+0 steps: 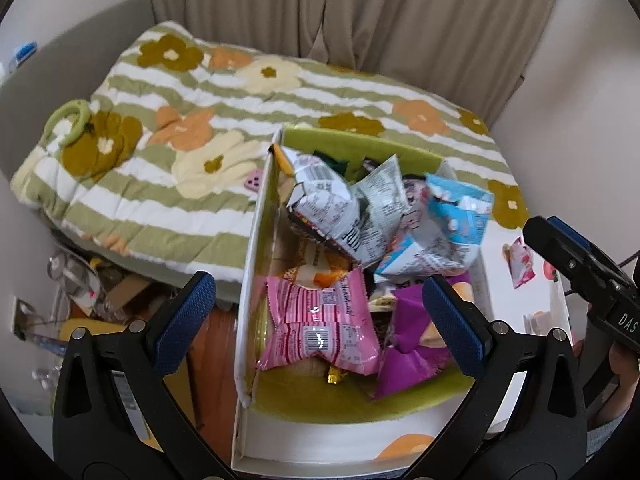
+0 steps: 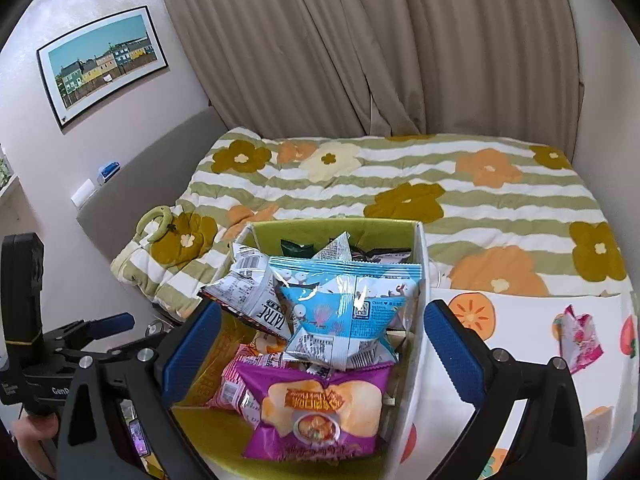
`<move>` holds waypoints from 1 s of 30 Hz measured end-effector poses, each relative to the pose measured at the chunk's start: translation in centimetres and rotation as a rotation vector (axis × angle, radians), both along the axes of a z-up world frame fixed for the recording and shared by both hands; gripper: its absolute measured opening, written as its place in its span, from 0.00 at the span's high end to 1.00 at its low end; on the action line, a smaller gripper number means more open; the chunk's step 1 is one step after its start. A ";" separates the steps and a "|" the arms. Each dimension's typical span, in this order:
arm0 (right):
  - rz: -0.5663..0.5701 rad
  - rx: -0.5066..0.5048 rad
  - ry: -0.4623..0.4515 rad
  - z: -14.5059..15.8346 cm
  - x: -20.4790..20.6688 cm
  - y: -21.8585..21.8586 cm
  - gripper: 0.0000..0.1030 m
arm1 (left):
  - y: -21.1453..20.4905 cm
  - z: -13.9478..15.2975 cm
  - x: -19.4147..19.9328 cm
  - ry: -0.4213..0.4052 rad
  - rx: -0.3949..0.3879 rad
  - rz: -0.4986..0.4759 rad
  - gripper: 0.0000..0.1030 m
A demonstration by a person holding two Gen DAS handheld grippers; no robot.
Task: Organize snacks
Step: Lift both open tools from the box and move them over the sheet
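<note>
A white box with a green inside [image 1: 250,248] [image 2: 420,280] holds several snack packets: a pink one [image 1: 324,324], a purple chip bag [image 2: 316,408] [image 1: 408,344], a light blue bag [image 2: 344,304] [image 1: 456,216] and silver-white packets [image 1: 324,196] [image 2: 252,288]. My left gripper [image 1: 320,320] is open and empty just above the pink packet. My right gripper [image 2: 320,340] is open and empty above the box, over the purple and blue bags. A small pink packet [image 2: 576,336] [image 1: 520,260] lies alone on the white fruit-print surface to the box's right.
A flowered green-striped quilt [image 2: 440,184] covers the bed behind the box, with a green ring [image 2: 156,220] on it. Curtains [image 2: 360,60] hang behind. Clutter lies on the floor [image 1: 92,292] at the left. The right gripper's body [image 1: 592,276] shows at the left view's right edge.
</note>
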State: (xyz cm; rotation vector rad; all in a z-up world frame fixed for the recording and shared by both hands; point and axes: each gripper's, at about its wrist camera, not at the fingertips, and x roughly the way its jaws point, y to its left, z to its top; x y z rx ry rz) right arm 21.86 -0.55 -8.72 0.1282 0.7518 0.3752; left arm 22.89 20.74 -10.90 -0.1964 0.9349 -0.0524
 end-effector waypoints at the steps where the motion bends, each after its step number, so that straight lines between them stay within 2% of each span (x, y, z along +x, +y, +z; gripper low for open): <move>1: 0.001 -0.003 -0.001 0.3 -0.3 -0.1 0.02 | -0.1 0.4 -0.3 -0.010 0.002 -0.004 0.01; 6: -0.006 -0.018 -0.026 1.5 -2.7 -0.6 0.02 | -0.9 2.0 -2.0 -0.050 0.002 -0.035 0.01; 17: -0.157 -0.068 -0.083 3.6 -9.2 -4.8 0.02 | -5.4 4.1 -4.9 -0.127 -0.018 -0.168 0.01; 23: -0.269 -0.124 -0.115 4.1 -12.2 -8.4 0.02 | -9.9 4.6 -5.2 -0.146 -0.013 -0.244 0.01; 30: -0.388 -0.130 -0.064 2.8 -14.2 -16.0 0.02 | -18.2 4.2 -3.3 -0.143 -0.026 -0.344 0.01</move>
